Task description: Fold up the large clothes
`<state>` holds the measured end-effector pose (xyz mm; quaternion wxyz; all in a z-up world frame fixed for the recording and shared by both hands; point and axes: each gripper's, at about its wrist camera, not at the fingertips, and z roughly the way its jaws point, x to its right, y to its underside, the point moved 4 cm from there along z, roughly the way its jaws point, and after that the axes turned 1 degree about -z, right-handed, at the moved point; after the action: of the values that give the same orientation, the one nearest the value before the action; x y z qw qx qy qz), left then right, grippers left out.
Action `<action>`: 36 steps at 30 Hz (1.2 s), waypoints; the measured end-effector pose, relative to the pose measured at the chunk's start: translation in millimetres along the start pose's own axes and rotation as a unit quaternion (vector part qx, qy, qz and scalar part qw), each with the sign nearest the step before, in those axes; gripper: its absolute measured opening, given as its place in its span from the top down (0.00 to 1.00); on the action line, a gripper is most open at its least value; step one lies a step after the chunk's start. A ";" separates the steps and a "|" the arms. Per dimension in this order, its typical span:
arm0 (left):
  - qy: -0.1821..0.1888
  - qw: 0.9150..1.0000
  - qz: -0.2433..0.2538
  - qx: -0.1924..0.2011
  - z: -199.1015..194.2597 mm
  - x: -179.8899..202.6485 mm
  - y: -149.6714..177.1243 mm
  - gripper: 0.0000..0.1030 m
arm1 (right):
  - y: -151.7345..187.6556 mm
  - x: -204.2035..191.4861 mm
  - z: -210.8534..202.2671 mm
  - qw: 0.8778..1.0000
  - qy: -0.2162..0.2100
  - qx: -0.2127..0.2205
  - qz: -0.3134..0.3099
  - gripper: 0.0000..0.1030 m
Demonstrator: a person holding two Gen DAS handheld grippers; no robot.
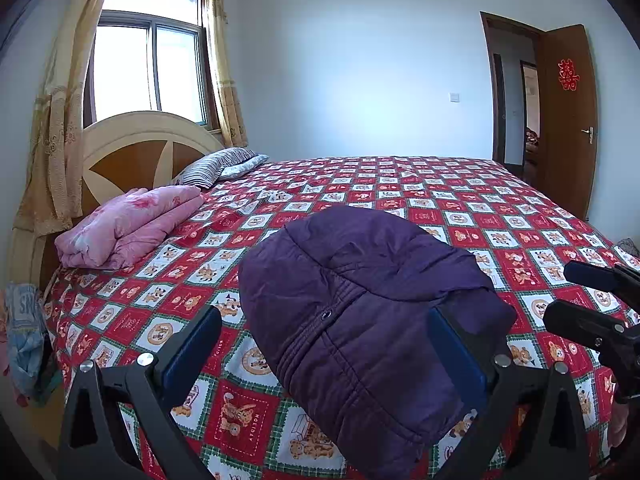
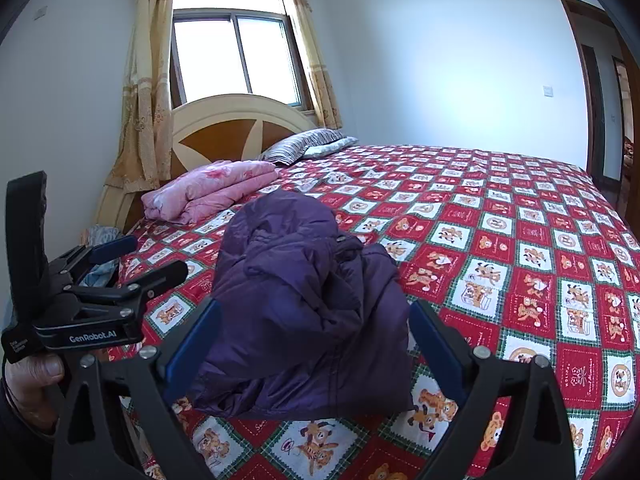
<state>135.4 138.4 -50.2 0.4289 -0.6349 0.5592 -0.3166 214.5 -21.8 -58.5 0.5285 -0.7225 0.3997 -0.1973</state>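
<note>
A dark purple padded jacket (image 1: 360, 304) lies folded into a bundle on the red bear-print bedspread (image 1: 500, 216), near the bed's front edge. My left gripper (image 1: 324, 314) is open, its blue pads wide apart on either side of the jacket's near end. Part of the jacket overlaps the right pad. In the right wrist view the same jacket (image 2: 296, 292) sits between the spread fingers of my open right gripper (image 2: 315, 306). Each view also shows the other gripper from the side: the right gripper (image 1: 560, 292) and the left gripper (image 2: 157, 255), held by a hand (image 2: 32, 376).
A folded pink quilt (image 1: 128, 224) and striped pillows (image 1: 216, 166) lie by the wooden headboard (image 1: 132, 152). Light clothes (image 1: 24, 336) hang off the bed's left side. A curtained window (image 1: 148, 64) is behind the headboard, and an open brown door (image 1: 568, 116) at the far right.
</note>
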 end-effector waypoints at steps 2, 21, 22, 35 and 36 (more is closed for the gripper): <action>-0.001 1.000 0.000 -0.004 1.3 0.2 0.1 0.01 | -0.1 -0.2 -0.1 1.000 0.000 0.000 -0.001 0.06; -0.006 1.000 0.020 -0.009 2.4 7.3 3.0 0.01 | 1.7 -13.4 -0.9 0.999 -0.015 0.000 -0.029 0.06; -0.006 1.000 0.020 -0.009 2.5 7.5 2.8 0.01 | 1.6 -14.4 -1.1 0.999 -0.017 0.000 -0.030 0.06; -0.009 1.000 0.021 -0.014 4.3 8.1 3.0 0.01 | 1.2 -5.5 -1.0 1.000 0.000 0.008 -0.017 0.06; -0.008 1.000 0.020 -0.014 4.7 7.9 3.0 0.01 | 1.1 -4.4 -0.9 1.000 0.000 0.008 -0.016 0.06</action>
<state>139.7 131.6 -55.5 0.4308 -0.6318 0.5728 -0.2950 210.8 -19.1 -58.6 0.5309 -0.7244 0.3870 -0.2088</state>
